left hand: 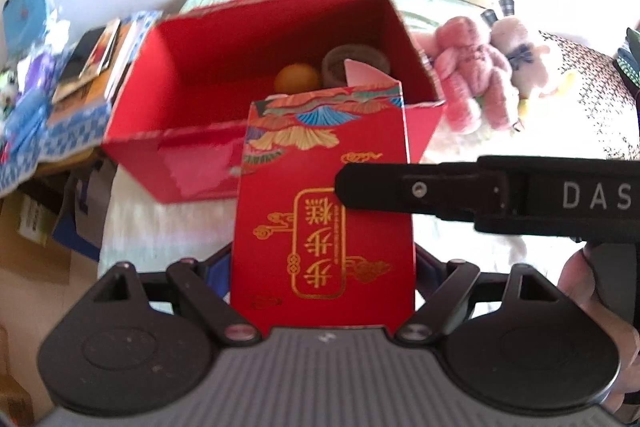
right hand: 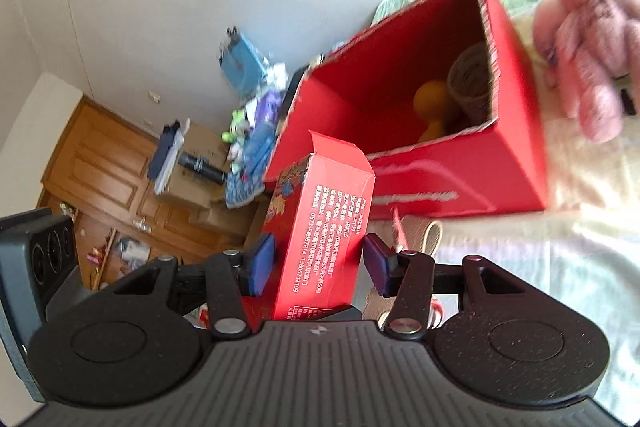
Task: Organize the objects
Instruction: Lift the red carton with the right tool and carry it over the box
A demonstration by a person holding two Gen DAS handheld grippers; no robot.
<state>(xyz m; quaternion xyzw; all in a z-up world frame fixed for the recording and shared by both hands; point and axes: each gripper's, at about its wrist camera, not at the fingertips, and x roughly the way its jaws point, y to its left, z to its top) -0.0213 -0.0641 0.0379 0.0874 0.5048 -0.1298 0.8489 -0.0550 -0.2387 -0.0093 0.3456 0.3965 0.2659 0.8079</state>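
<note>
A ball (left hand: 297,77) and a roll (left hand: 354,65) are already placed in the red box (left hand: 192,163). The carton (left hand: 324,203) is held above the bed, clamped by the left gripper (left hand: 323,267), while the right gripper (right hand: 318,267) is open around it. Plush toys (left hand: 472,75) beside the box remain unsorted.

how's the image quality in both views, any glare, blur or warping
Left wrist view: the wall and the bedding are blown out to white by glare, the plush toys look washed out, and the small red carton is fairly sharp. Right wrist view: motion blur smears the big red box and the pink plush; fisheye curves the wall, and glare bleaches the bed at right.
</note>
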